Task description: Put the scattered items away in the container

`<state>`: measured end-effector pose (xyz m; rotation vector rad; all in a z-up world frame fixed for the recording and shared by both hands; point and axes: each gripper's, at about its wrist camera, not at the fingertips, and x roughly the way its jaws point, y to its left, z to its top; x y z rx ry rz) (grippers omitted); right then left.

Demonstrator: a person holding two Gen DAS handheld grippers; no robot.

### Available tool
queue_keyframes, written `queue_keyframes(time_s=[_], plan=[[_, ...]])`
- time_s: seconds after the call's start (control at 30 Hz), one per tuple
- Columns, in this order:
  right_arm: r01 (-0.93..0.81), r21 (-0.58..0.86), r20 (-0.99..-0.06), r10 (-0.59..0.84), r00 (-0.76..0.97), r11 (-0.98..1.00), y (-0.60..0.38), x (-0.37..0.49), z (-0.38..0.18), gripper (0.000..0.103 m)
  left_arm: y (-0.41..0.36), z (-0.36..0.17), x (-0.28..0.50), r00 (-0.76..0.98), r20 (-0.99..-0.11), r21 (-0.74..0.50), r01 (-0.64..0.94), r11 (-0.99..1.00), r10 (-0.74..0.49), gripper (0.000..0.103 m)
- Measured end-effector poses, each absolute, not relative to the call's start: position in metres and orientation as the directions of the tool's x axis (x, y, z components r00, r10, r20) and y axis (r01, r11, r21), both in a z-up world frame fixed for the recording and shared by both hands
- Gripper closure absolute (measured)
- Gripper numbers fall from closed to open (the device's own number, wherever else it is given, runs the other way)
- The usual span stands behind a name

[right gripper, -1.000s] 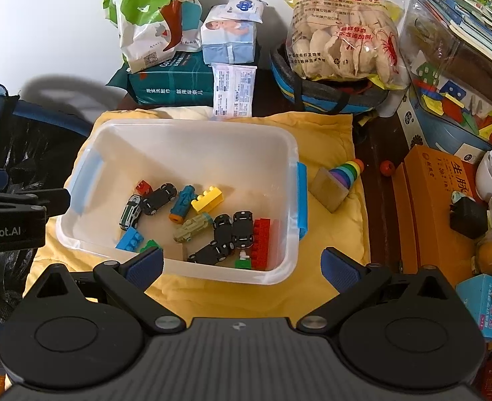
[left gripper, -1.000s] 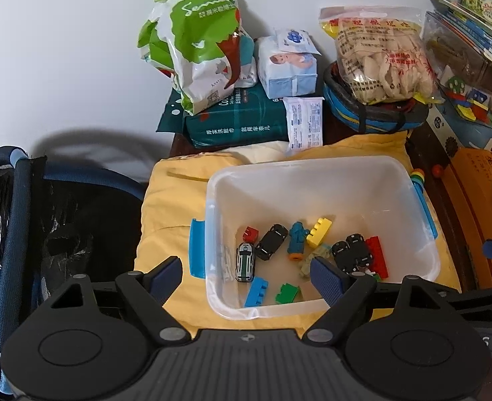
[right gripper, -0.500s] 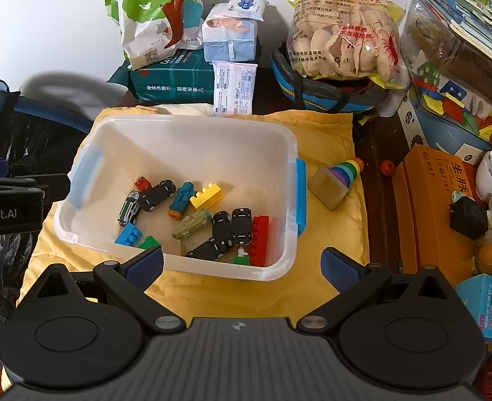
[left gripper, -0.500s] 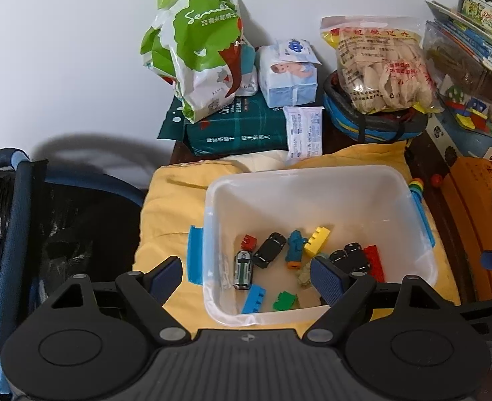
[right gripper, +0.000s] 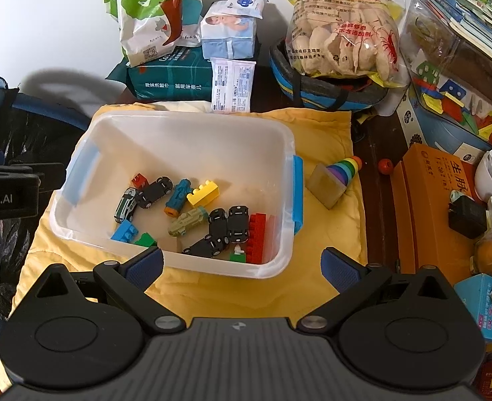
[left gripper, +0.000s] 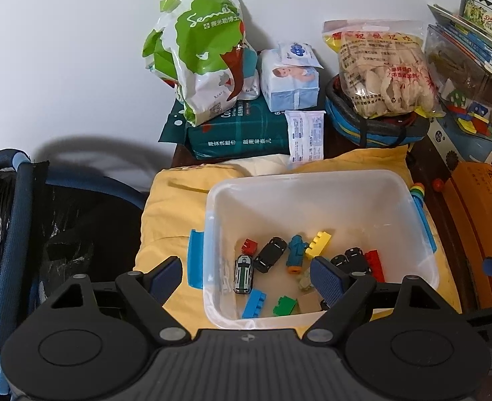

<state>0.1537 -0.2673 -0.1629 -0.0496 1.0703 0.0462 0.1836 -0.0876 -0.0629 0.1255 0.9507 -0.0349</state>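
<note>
A clear plastic bin with blue handles sits on a yellow cloth; it also shows in the left wrist view. Inside lie several toy cars and bricks, among them a yellow brick, a red brick and a blue toy. A rainbow stacker on a wooden base lies on the cloth right of the bin. My left gripper is open and empty above the bin's near left corner. My right gripper is open and empty above the bin's near edge.
Bags and wipe packs stand behind the bin. A snack bag rests on a blue basket. An orange box, a small red ball and toy boxes crowd the right. A dark blue frame with black bag stands left.
Both grippers have drawn back and up a little from the bin, so it sits lower in the left view and farther in the right view. Neither gripper has changed its opening.
</note>
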Motion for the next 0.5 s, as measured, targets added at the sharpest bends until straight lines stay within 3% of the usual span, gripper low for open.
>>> queue_keyframes(time_s=[0.5], plan=[[-0.063,-0.012,-0.878,0.020,0.478,0.998,-0.2662,0.1552,-0.1649,0.000,-0.0865,-0.0635,0.1860,0.580,-0.815,0.078,0.073,0.994,0.021,0.017]])
